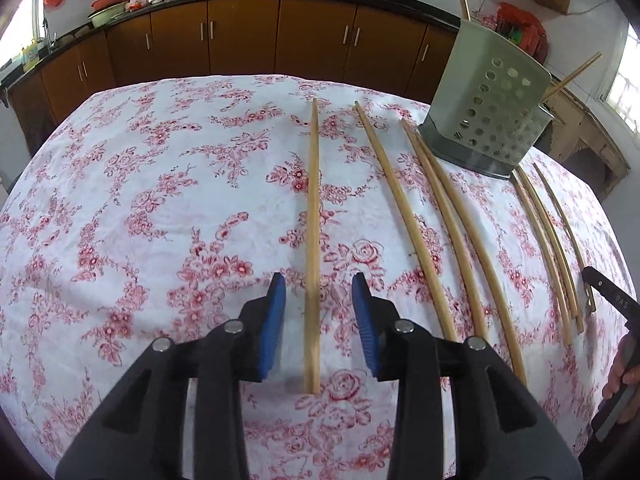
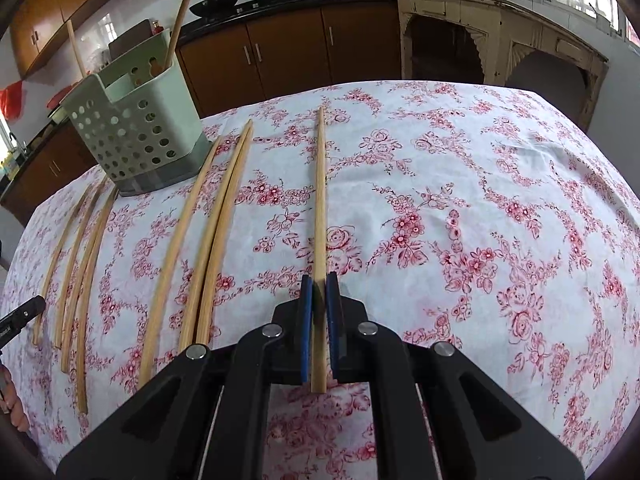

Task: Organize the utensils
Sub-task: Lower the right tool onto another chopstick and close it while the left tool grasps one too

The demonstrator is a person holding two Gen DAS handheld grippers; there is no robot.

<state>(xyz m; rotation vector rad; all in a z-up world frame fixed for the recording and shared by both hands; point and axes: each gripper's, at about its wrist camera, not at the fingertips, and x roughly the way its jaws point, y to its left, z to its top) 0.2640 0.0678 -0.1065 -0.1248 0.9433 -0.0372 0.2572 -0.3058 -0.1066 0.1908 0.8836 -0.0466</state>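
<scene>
In the left wrist view my left gripper (image 1: 319, 292) is open, its blue pads (image 1: 276, 312) standing either side of a wooden chopstick (image 1: 313, 220) that lies on the floral tablecloth, with a gap on each side. Several more chopsticks (image 1: 460, 232) lie in a row to its right. In the right wrist view my right gripper (image 2: 319, 284) is shut on the rightmost chopstick (image 2: 320, 200), which points away over the cloth. A pale green perforated utensil holder (image 2: 136, 132) stands at the far left with two chopsticks (image 2: 186, 8) upright in it. The same holder (image 1: 492, 116) shows at the far right.
The table (image 2: 500, 184) is covered by a white cloth with red flowers. Brown kitchen cabinets (image 1: 240, 40) and a counter with pans run behind it. A worn cream sideboard (image 2: 500, 36) stands at the back right. A hand (image 1: 624, 368) holds the right gripper at the frame's edge.
</scene>
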